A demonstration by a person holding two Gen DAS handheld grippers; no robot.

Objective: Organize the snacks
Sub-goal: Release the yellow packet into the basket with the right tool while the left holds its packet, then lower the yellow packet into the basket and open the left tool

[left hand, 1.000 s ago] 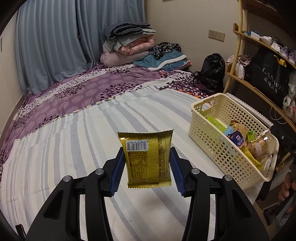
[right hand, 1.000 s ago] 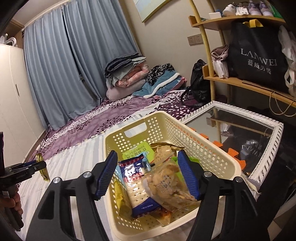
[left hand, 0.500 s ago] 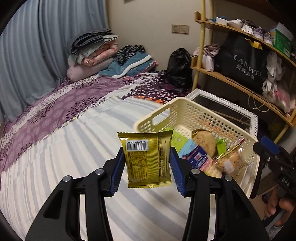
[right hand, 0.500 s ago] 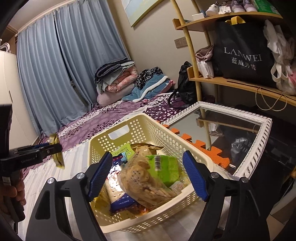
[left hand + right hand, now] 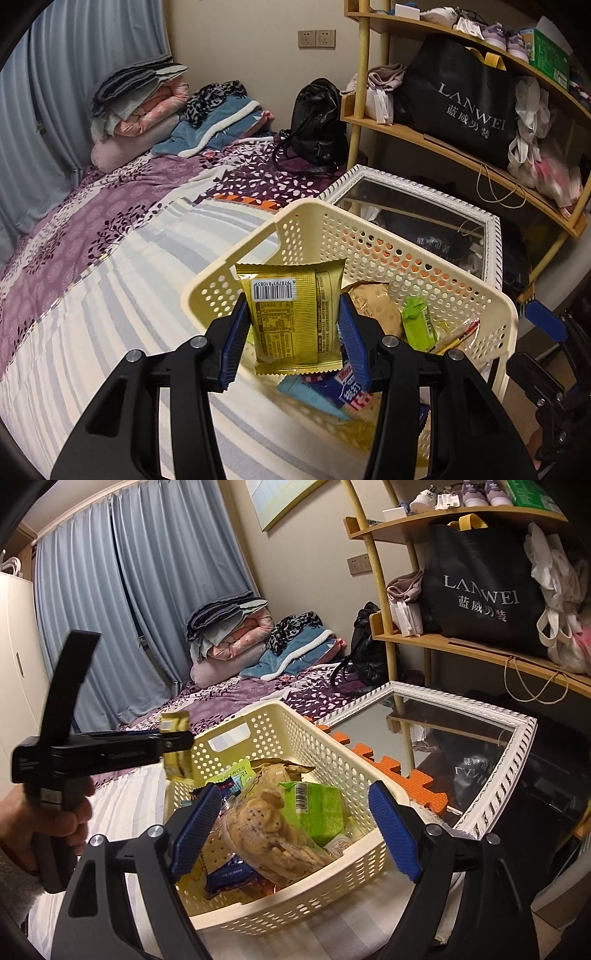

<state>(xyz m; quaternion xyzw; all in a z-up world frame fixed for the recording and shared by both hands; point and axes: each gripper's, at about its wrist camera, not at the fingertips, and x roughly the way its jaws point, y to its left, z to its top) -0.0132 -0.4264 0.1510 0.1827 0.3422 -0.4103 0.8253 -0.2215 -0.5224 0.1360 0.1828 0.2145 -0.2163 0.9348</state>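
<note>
My left gripper (image 5: 291, 326) is shut on a gold snack packet (image 5: 293, 317) with a barcode and holds it upright over the near left corner of the cream plastic basket (image 5: 369, 236). The right wrist view shows that gripper (image 5: 173, 740) from the side, with the gold packet (image 5: 177, 746) above the basket's left rim (image 5: 258, 716). The basket holds several snacks: a clear cookie bag (image 5: 269, 830), a green box (image 5: 314, 805), a blue packet (image 5: 332, 391). My right gripper (image 5: 295, 830) is open and empty at the basket's near edge.
The basket stands on a grey striped sheet (image 5: 110, 314) on the bed. A white-framed glass panel (image 5: 480, 738) lies to the right. Wooden shelves hold a black bag (image 5: 480, 590). Folded bedding (image 5: 147, 99) is piled at the far end.
My left gripper has carried the gold packet rightward from above the sheet to above the basket's corner. My right gripper has stayed open near the basket, shifting slightly.
</note>
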